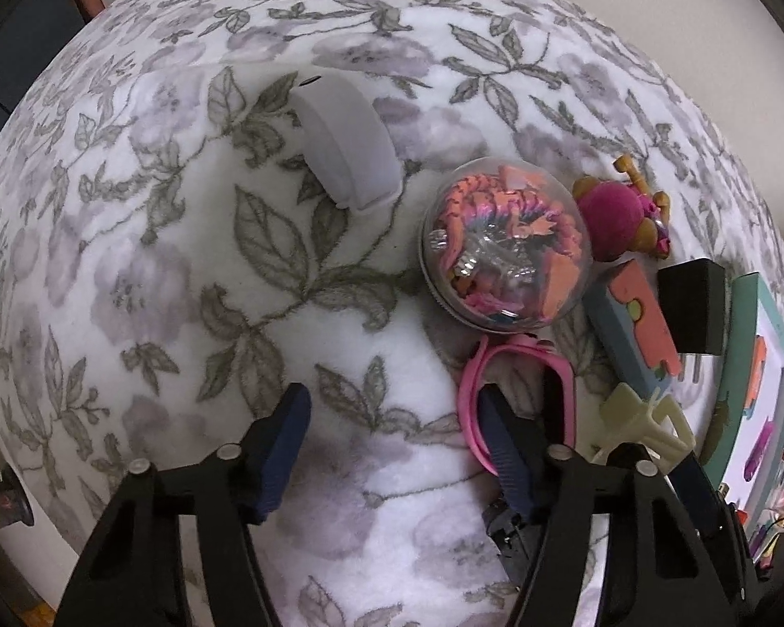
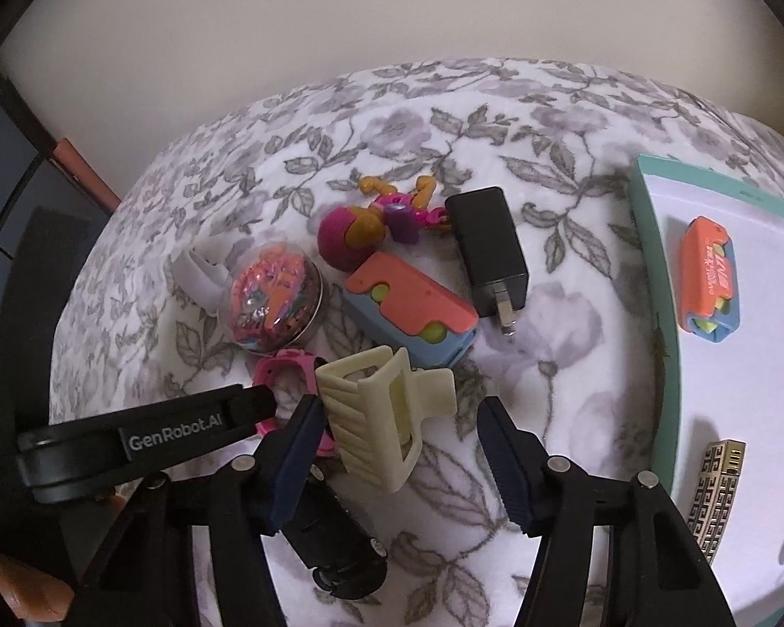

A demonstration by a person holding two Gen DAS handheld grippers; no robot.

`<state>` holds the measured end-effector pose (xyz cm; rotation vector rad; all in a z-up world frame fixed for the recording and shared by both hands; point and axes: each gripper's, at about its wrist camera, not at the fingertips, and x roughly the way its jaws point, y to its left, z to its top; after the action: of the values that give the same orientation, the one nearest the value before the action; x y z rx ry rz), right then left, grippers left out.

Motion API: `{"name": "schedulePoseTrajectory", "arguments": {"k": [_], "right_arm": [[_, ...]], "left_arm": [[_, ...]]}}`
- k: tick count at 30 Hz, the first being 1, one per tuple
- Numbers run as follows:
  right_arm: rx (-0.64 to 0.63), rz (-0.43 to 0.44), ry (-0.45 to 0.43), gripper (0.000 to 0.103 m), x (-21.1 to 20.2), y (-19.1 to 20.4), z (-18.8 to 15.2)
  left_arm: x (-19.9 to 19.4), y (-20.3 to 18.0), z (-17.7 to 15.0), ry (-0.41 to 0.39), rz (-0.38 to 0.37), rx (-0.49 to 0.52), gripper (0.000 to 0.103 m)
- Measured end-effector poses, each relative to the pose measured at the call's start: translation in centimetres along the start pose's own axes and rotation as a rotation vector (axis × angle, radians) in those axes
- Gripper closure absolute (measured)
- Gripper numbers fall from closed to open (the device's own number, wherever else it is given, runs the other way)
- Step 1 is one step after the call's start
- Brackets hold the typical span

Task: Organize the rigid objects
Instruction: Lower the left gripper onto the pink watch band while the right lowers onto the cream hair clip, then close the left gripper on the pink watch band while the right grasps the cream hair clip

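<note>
Toys lie in a cluster on the floral blanket [image 2: 549,355]: a clear ball of coloured pieces [image 1: 502,251] [image 2: 277,298], a pink-headed doll [image 1: 622,214] [image 2: 376,230], an orange-blue block [image 1: 637,324] [image 2: 413,308], a black charger [image 1: 692,308] [image 2: 488,248], a pink watch [image 1: 475,392] [image 2: 287,371], a cream hair claw [image 1: 643,418] [image 2: 381,413] and a white curved piece [image 1: 347,146] [image 2: 196,271]. My left gripper [image 1: 392,418] is open, its right finger inside the watch strap loop. My right gripper [image 2: 397,433] is open, with the claw between its fingers.
A teal-rimmed white tray [image 2: 658,313] [image 1: 742,324] lies at the right. It holds an orange block [image 2: 705,282], a patterned clip [image 2: 716,496] and other small items. A black object [image 2: 339,538] lies under the right gripper. The left gripper's arm [image 2: 130,439] shows in the right view.
</note>
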<state>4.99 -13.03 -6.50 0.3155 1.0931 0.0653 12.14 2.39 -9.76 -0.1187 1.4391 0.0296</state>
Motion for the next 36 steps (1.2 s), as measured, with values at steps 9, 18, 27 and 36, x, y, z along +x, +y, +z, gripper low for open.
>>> {"name": "schedulePoseTrajectory", "arguments": {"k": [9, 18, 27, 36], "right_arm": [[0.005, 0.006, 0.008, 0.039, 0.2, -0.1, 0.0], [-0.056, -0.003, 0.036, 0.04, 1.3, 1.2, -0.6], [-0.015, 0.028, 0.025, 0.04, 2.0, 0.3, -0.5], [-0.033, 0.034, 0.003, 0.045, 2.0, 0.7, -0.3]], "left_arm": [[0.0, -1.5, -0.1, 0.022, -0.074, 0.007, 0.065], [0.3, -1.9, -0.5, 0.019, -0.066, 0.014, 0.066], [0.4, -1.0, -0.2, 0.021, -0.063, 0.026, 0.066], [0.5, -2.2, 0.1, -0.004, -0.027, 0.048, 0.066]]}}
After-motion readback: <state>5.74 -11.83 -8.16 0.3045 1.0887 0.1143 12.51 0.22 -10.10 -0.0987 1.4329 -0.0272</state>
